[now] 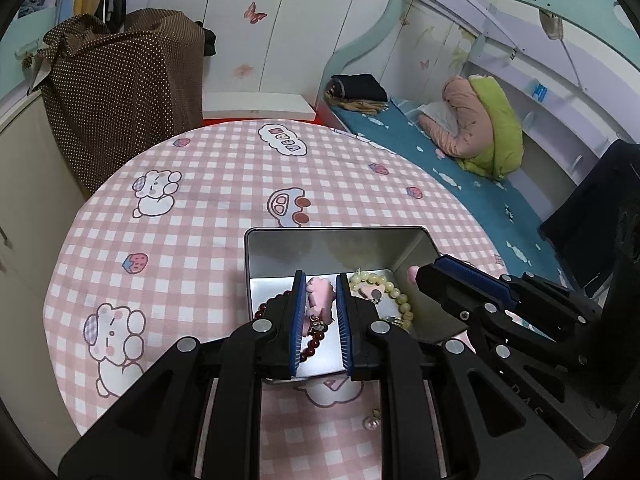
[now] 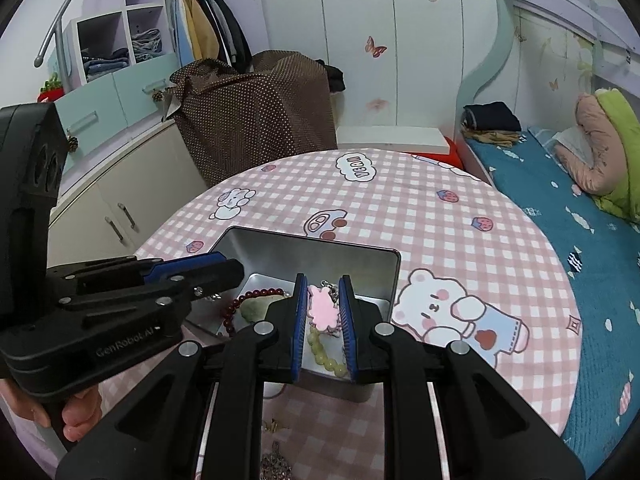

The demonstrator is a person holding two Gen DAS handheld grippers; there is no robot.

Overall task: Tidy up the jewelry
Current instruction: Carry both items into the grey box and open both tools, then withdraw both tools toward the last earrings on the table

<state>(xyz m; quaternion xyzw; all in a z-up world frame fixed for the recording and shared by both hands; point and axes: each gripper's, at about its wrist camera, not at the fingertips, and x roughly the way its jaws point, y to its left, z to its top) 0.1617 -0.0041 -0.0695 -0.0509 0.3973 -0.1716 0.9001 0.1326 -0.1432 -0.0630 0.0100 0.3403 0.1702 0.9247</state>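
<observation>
Left gripper [image 1: 320,300] is hovering over the open metal tin [image 1: 332,244], its jaws standing narrow and pinching a pink charm [image 1: 320,294]. Right gripper [image 2: 323,307] is likewise gripping a second pink charm [image 2: 322,308] between narrowly set jaws above the same tin. A dark red bead bracelet [image 1: 316,340] and a pale green bead bracelet [image 1: 394,290] are lying inside the tin, which is resting on the pink checked tablecloth [image 1: 200,208].
</observation>
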